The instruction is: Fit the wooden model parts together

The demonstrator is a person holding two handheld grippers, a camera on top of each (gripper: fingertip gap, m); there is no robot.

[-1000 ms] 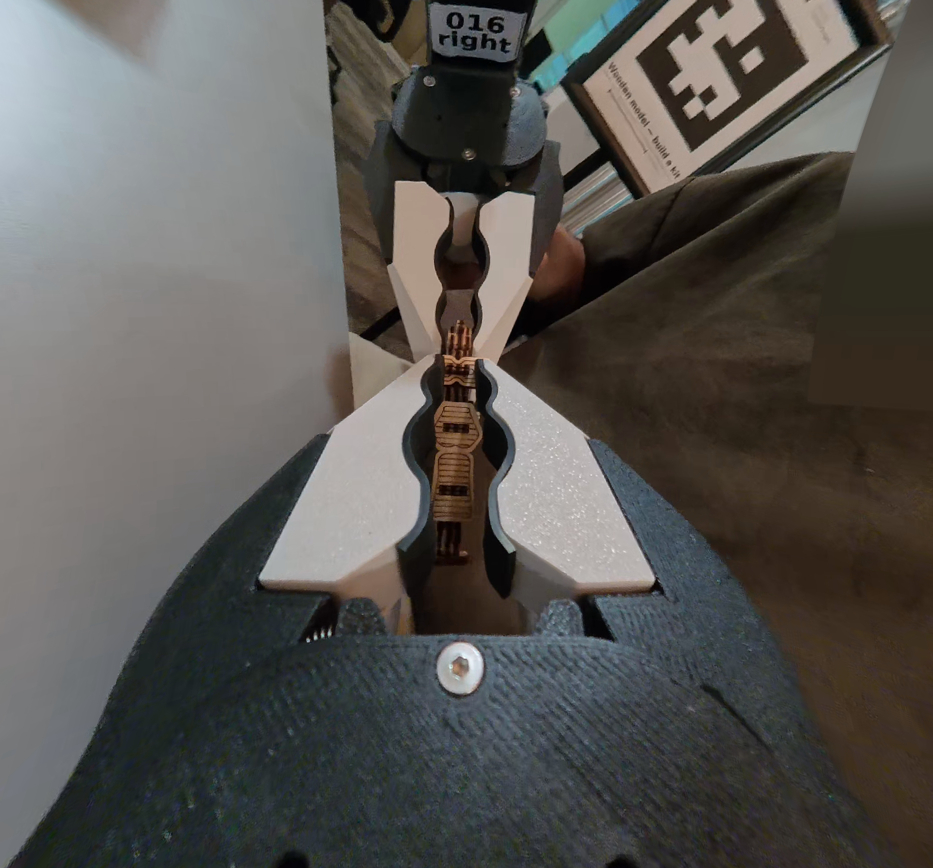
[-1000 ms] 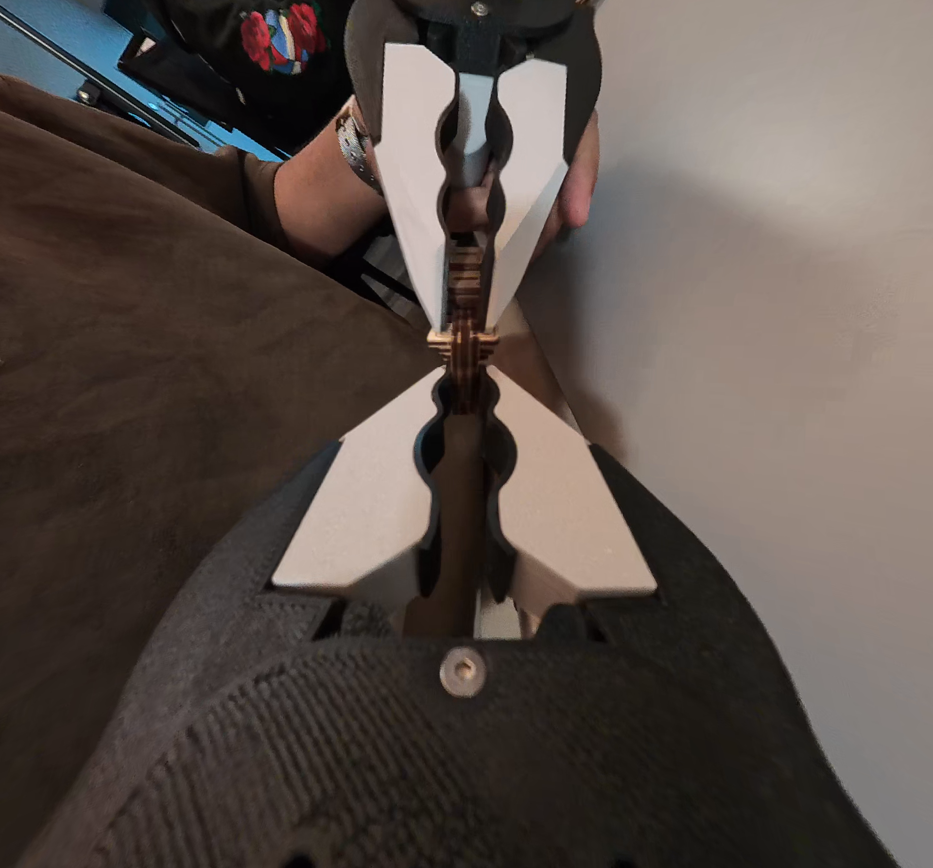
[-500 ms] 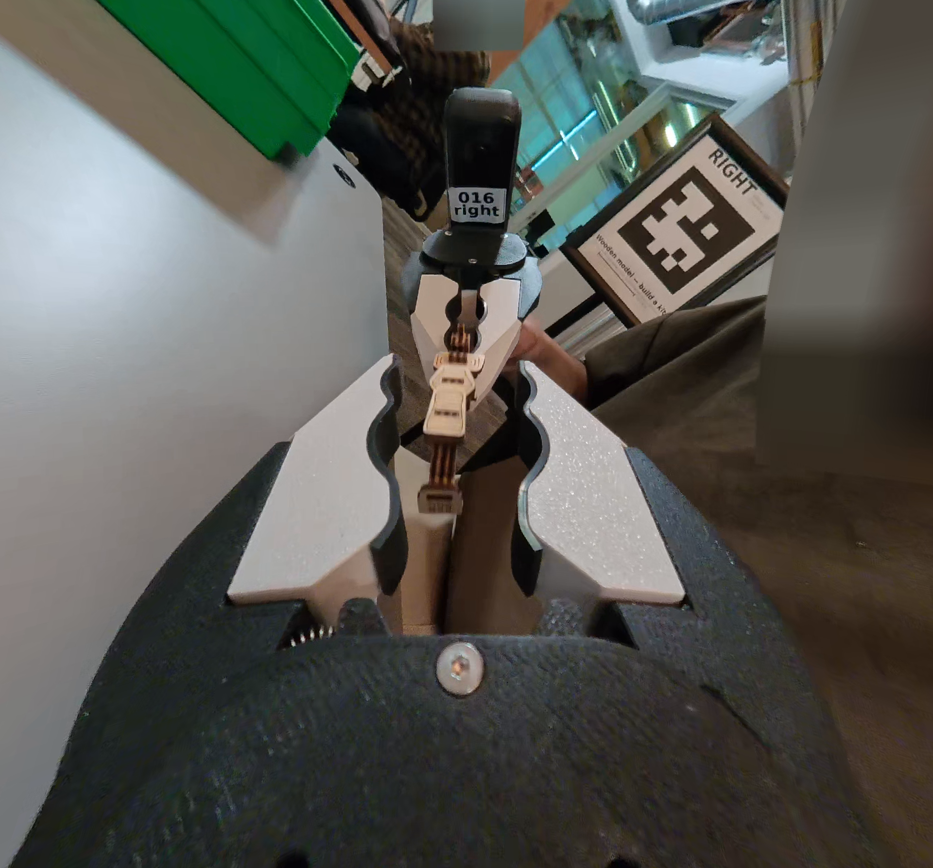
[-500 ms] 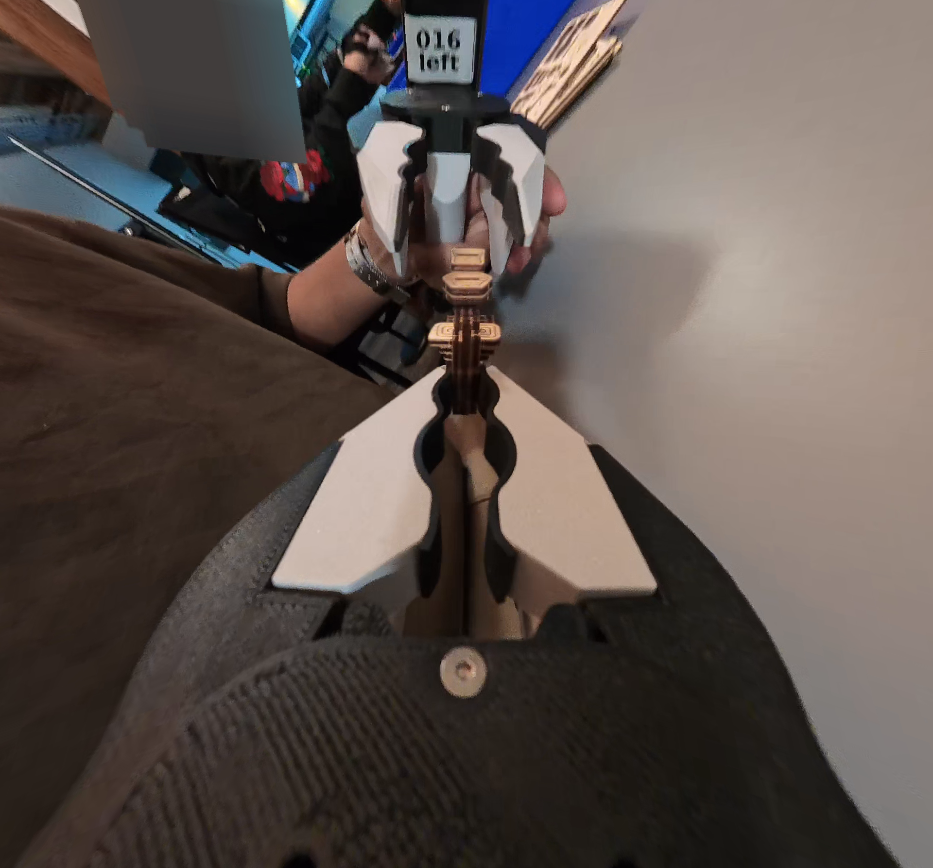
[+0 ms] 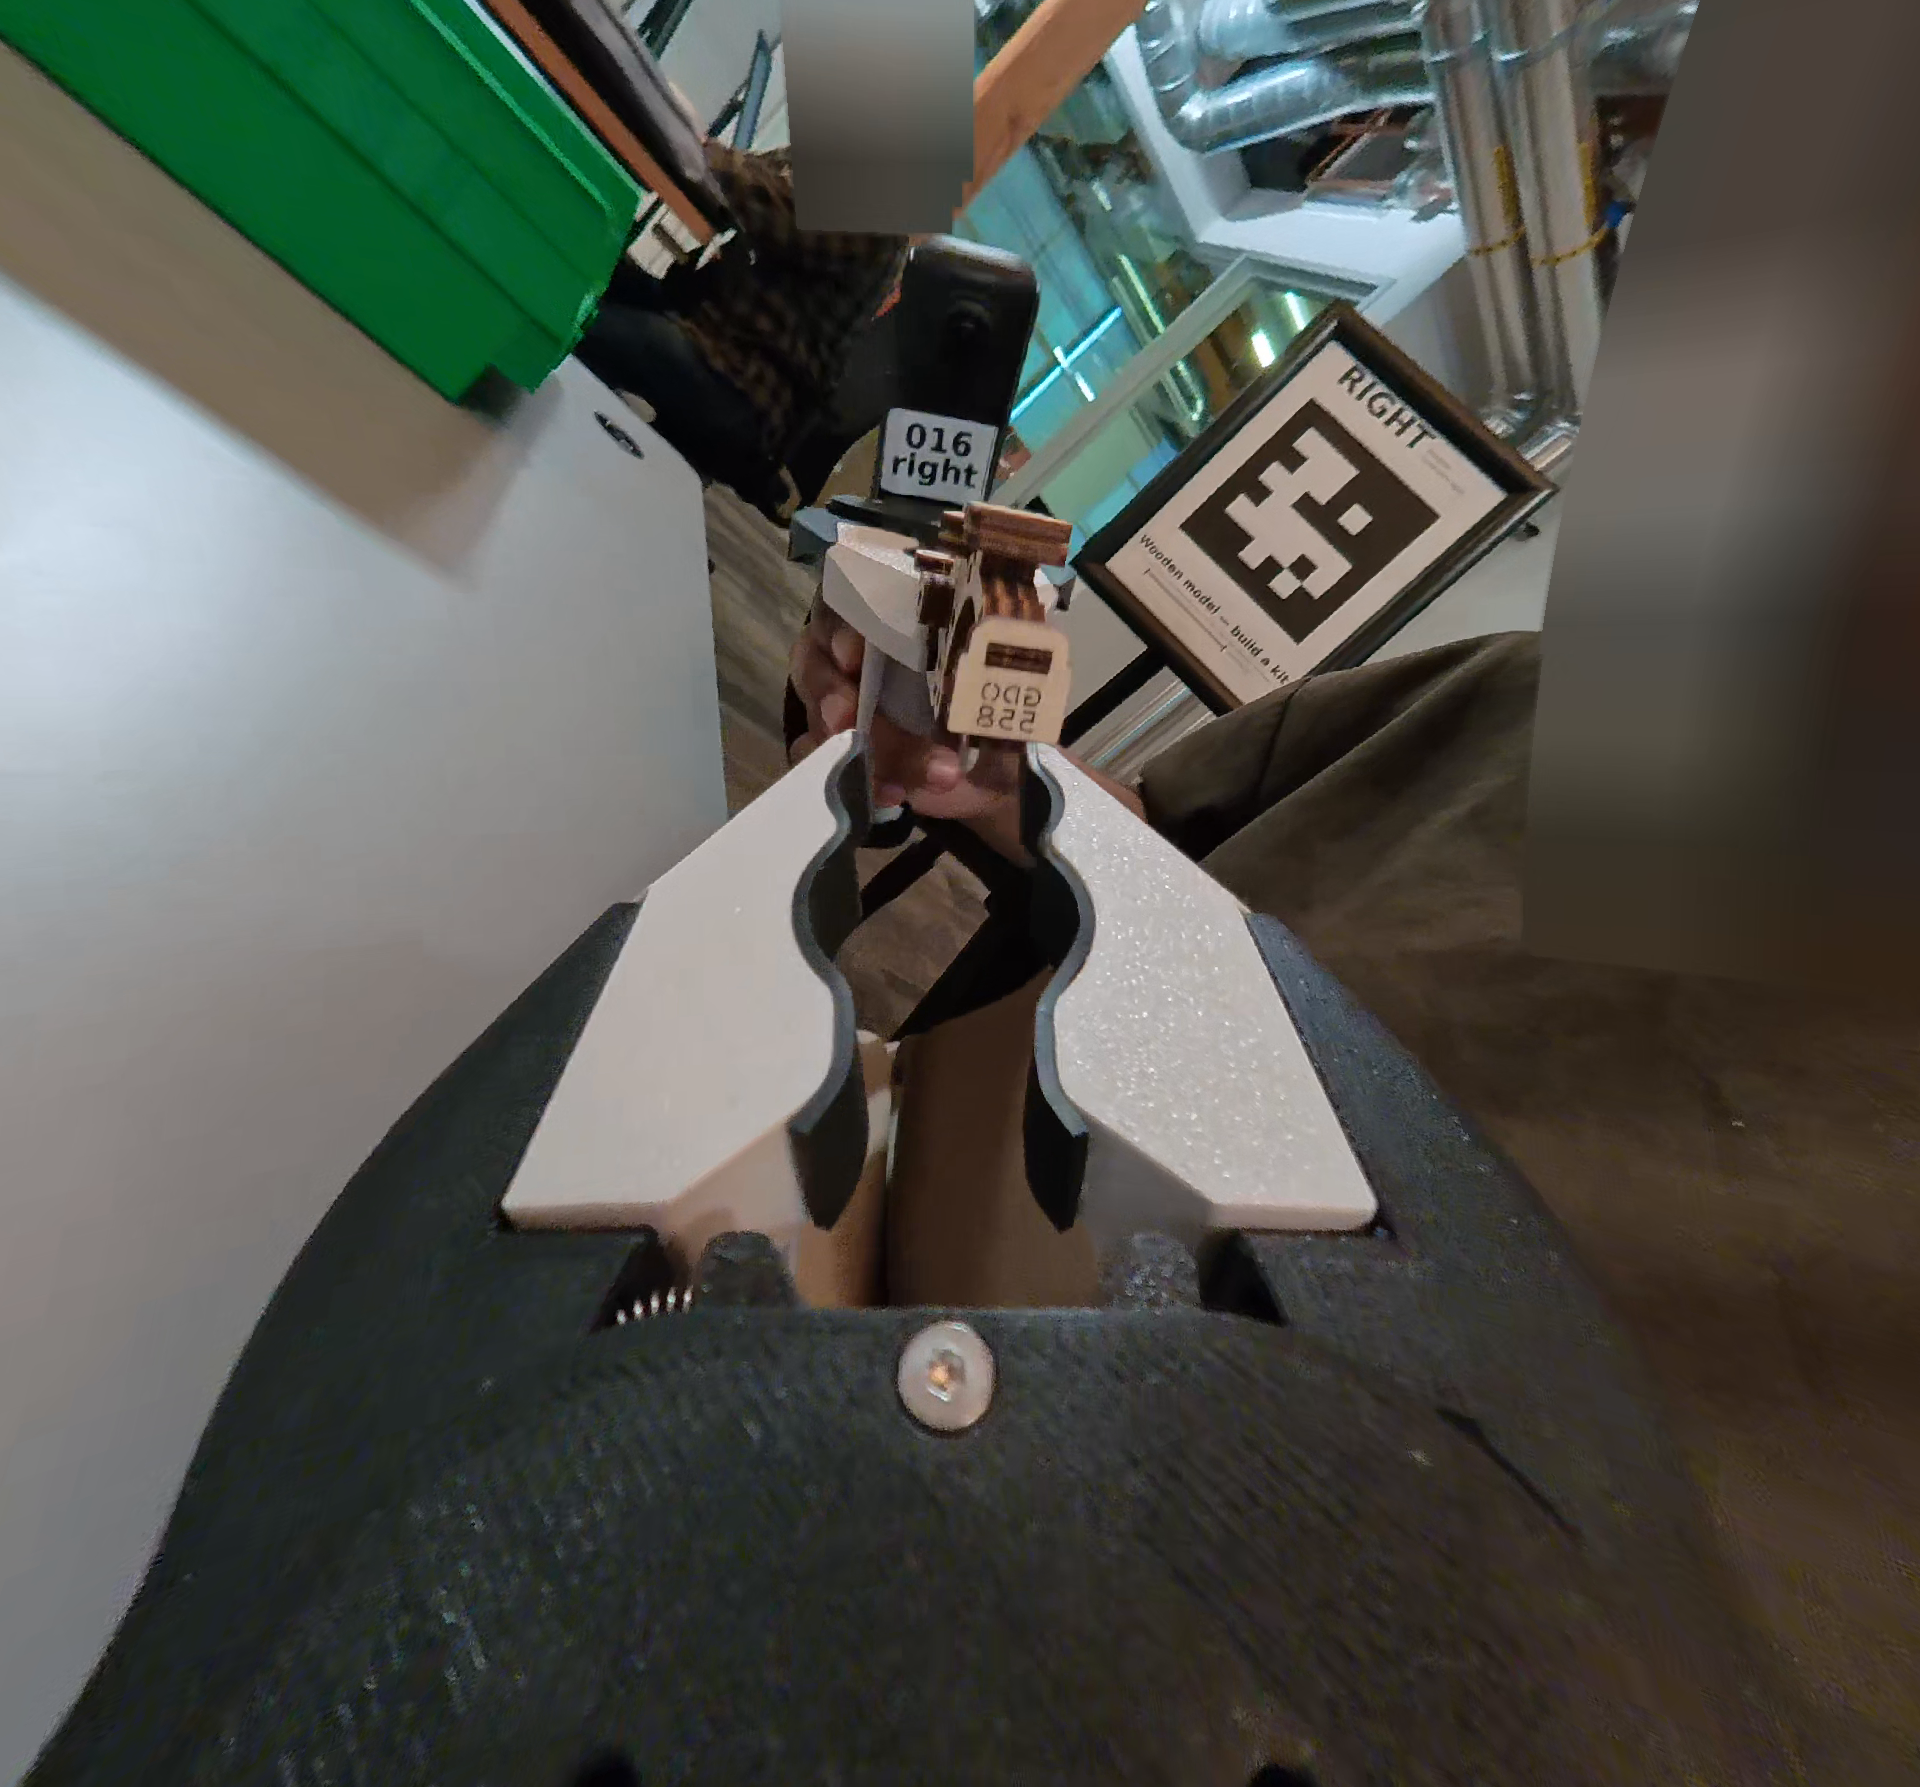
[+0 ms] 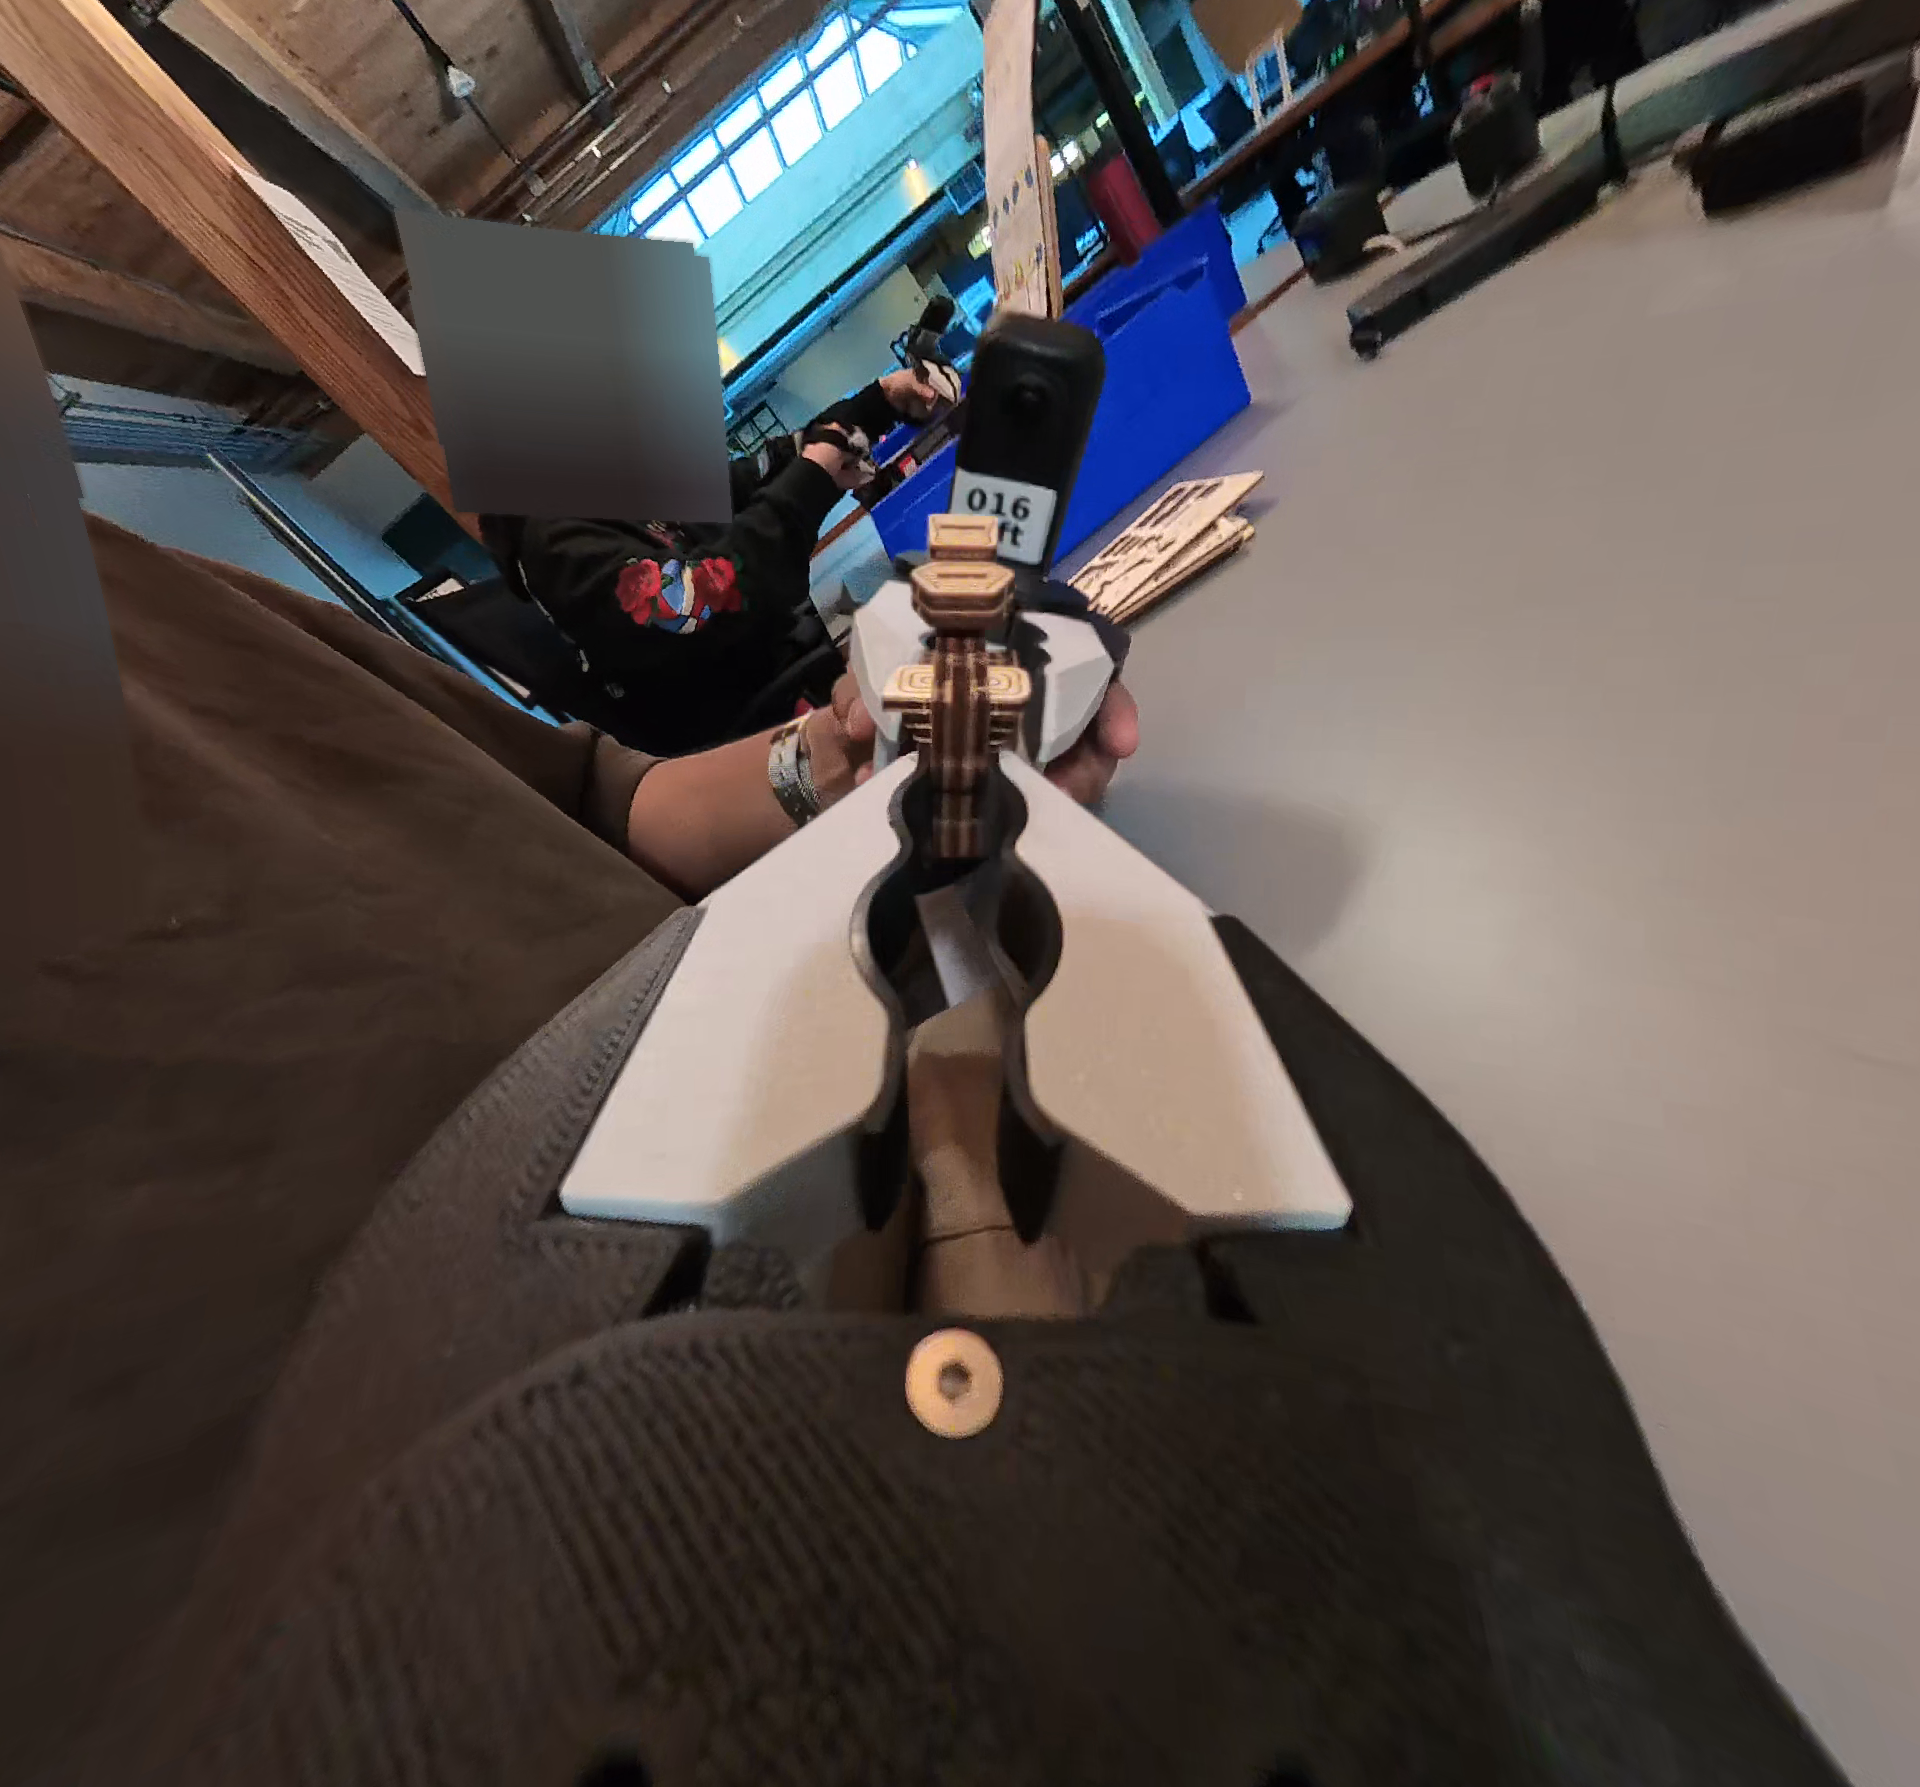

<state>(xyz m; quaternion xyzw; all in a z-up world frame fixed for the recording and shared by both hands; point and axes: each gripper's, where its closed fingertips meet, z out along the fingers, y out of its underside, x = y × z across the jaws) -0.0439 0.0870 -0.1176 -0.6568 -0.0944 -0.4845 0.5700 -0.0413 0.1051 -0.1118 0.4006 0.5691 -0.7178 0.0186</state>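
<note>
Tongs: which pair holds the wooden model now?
The right tongs, shut on the wooden model; the left tongs are open and empty.

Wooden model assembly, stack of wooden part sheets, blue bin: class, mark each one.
wooden model assembly (image 6: 956, 698): right wrist view, on its layered middle.
stack of wooden part sheets (image 6: 1174, 542): right wrist view, on the top sheet.
blue bin (image 6: 1164, 366): right wrist view, on its side wall.

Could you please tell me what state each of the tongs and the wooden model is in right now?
Left black-and-white tongs: open, empty.
Right black-and-white tongs: shut on the assembly.
Layered light-brown wooden model assembly: held in the air, sticking out past the fingertips.
Flat wooden kit sheets: stacked on the grey table, untouched.
</note>
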